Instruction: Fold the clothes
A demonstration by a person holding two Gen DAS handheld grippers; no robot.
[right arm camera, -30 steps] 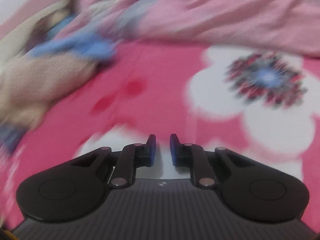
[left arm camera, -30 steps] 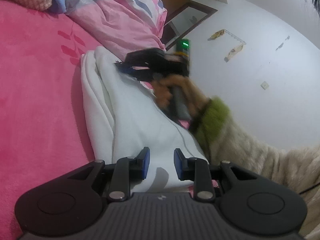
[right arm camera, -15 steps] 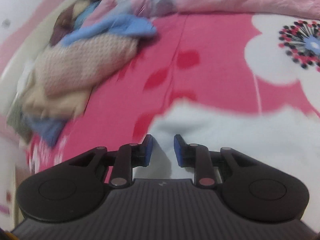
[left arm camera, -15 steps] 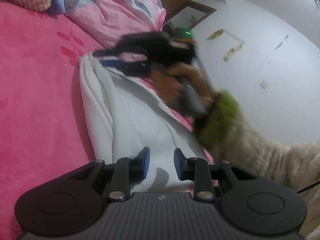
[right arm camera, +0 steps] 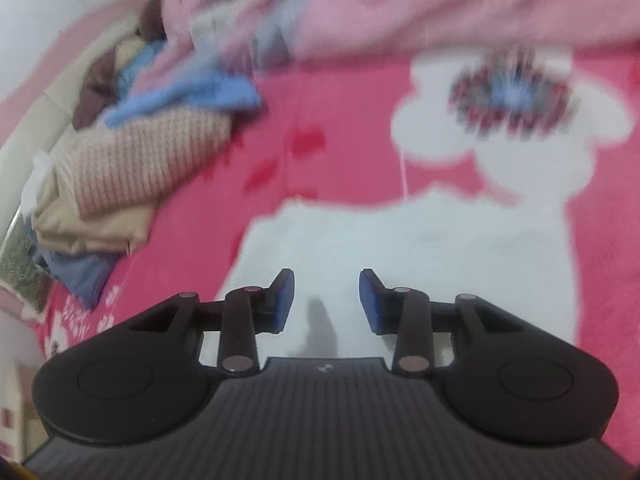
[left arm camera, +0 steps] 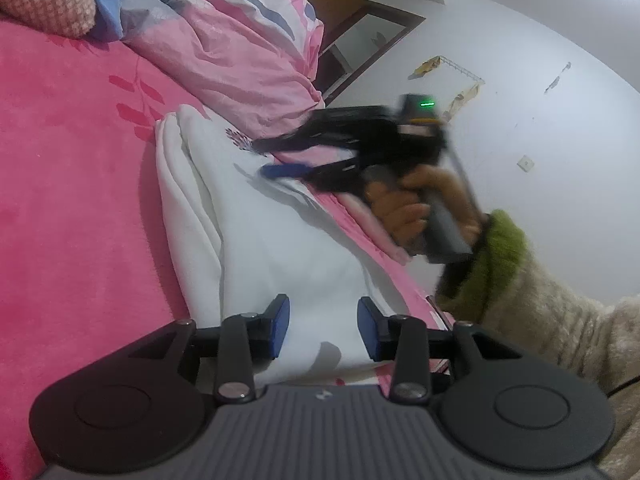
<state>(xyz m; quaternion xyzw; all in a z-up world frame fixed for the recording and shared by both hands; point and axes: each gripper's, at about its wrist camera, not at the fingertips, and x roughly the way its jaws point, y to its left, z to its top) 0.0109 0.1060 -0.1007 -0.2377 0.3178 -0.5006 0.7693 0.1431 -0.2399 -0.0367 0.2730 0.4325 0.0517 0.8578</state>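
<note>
A folded white garment lies lengthwise on the pink bed. The left gripper sits over its near end, blue pads apart with nothing between them. Farther right, the right gripper, blurred, spreads over the cloth's far edge.

Both wrist views low, close over white garment on bed; facing crosswise.

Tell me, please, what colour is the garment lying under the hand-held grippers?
White. The garment shows best in the left wrist view, spread on the pink blanket.
</note>
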